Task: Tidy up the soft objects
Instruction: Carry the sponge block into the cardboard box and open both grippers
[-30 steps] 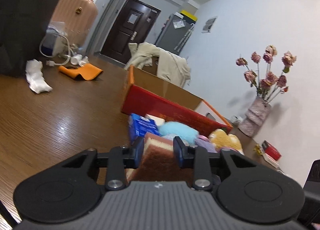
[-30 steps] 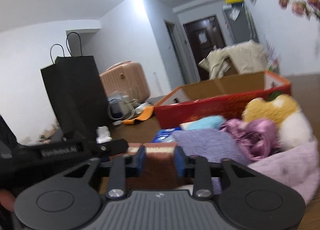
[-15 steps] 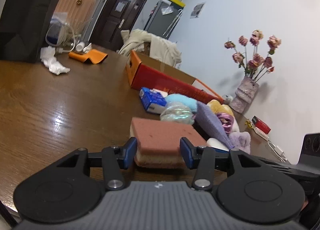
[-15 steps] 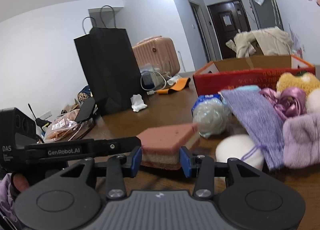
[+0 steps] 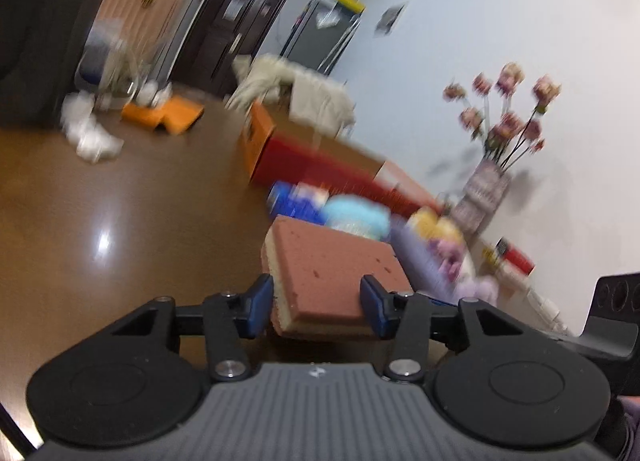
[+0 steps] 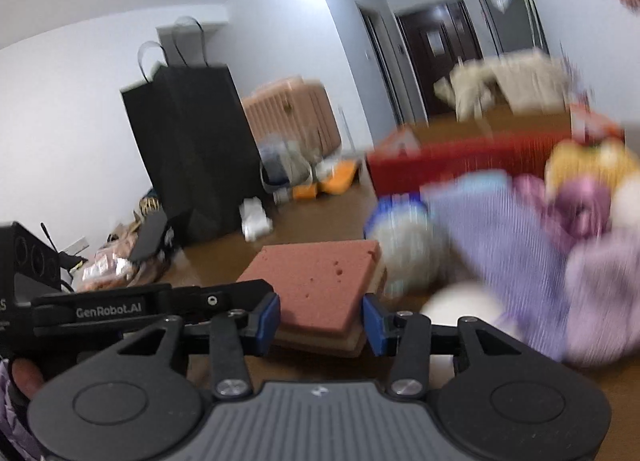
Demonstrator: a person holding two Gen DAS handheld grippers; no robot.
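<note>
A brick-red sponge (image 5: 332, 265) with a pale yellow underside sits between the blue pads of my left gripper (image 5: 317, 301), which press its two sides. My right gripper (image 6: 320, 317) is shut on the same sponge (image 6: 316, 281) from another corner. The sponge looks sharp while the room behind is smeared. Beyond it lies a heap of soft things: a light blue fluffy piece (image 5: 356, 213), a purple knitted cloth (image 6: 508, 229), a yellow plush (image 6: 588, 165), a lilac fluffy cloth (image 6: 600, 285) and a white ball (image 6: 460, 309). Behind the heap stands a red cardboard box (image 6: 460, 165).
The brown wooden table (image 5: 120, 221) carries a black paper bag (image 6: 192, 149), a crumpled white tissue (image 5: 92, 137) and an orange item (image 5: 164, 113) at its far side. A vase of dried roses (image 5: 484, 197) stands by the wall at the right. A pink suitcase (image 6: 292, 117) is behind.
Both pairs of jaws have widened and the squeezed sponge has sprung back to its full width. Both views have swung, and the background is now blurred.
</note>
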